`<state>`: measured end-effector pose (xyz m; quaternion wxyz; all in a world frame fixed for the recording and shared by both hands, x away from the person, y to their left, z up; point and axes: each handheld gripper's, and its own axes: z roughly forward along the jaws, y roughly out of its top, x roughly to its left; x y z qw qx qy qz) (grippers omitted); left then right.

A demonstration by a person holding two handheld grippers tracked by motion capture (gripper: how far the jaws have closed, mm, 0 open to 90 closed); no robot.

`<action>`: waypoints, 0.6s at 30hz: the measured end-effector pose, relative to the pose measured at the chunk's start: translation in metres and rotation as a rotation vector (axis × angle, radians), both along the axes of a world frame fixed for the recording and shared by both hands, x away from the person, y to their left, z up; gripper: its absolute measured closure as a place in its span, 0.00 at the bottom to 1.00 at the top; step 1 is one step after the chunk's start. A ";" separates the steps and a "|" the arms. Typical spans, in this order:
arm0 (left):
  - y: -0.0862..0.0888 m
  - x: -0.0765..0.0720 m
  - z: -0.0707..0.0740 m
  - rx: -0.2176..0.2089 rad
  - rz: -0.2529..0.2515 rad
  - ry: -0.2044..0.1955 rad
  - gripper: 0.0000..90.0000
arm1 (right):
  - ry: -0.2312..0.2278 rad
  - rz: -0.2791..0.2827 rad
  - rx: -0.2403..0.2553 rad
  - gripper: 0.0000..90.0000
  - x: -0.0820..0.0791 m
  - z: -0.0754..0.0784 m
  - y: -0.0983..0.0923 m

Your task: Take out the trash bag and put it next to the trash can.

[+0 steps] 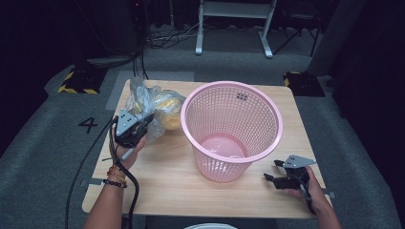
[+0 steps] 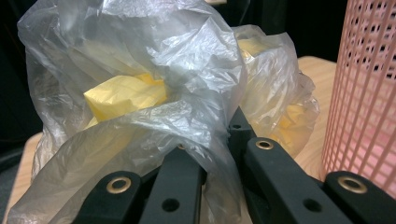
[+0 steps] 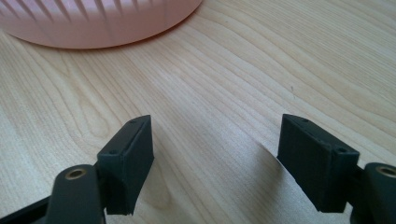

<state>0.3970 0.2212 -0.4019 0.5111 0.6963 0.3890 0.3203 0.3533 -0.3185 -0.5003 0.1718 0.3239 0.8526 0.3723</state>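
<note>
A pink plastic mesh basket stood upright near the middle of the wooden counter, its open mouth facing up and its inside holding nothing that could be seen. To the left of it, at the far left part of the counter, lay a crumpled clear plastic bag with yellow pieces inside; what the yellow pieces were could not be told.

The left tool was at the near side of this bag, held by the person's left hand, with a black cable trailing down from it. In the left gripper view the bag stood very close before the camera, and a fold of its thin film passed down between the two black jaws, which were drawn close together on it, so the left tool was clenched on the plastic bag. The wall of the basket showed at the right edge of that view, just beside the bag.

The right tool rested low over the counter at the near right, beside the bottom of the basket but apart from it. In the right gripper view its two jaws stood wide apart over bare wood, grasping nothing, and the rounded base of the basket was at the top left.
</note>
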 end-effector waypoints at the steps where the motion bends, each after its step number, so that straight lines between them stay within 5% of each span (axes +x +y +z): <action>1: -0.001 0.001 -0.002 0.007 -0.007 0.007 0.96 | 0.000 0.000 0.001 0.30 0.000 0.000 0.000; 9: -0.006 0.013 -0.017 0.026 -0.038 0.102 0.96 | 0.002 0.000 0.004 0.30 0.000 0.000 0.000; 14: -0.015 0.016 -0.029 0.082 -0.039 0.107 0.95 | 0.004 0.000 0.007 0.30 0.000 0.000 0.000; 18: -0.019 0.018 -0.033 0.087 -0.053 0.120 0.95 | 0.004 0.000 0.007 0.30 0.000 0.000 0.000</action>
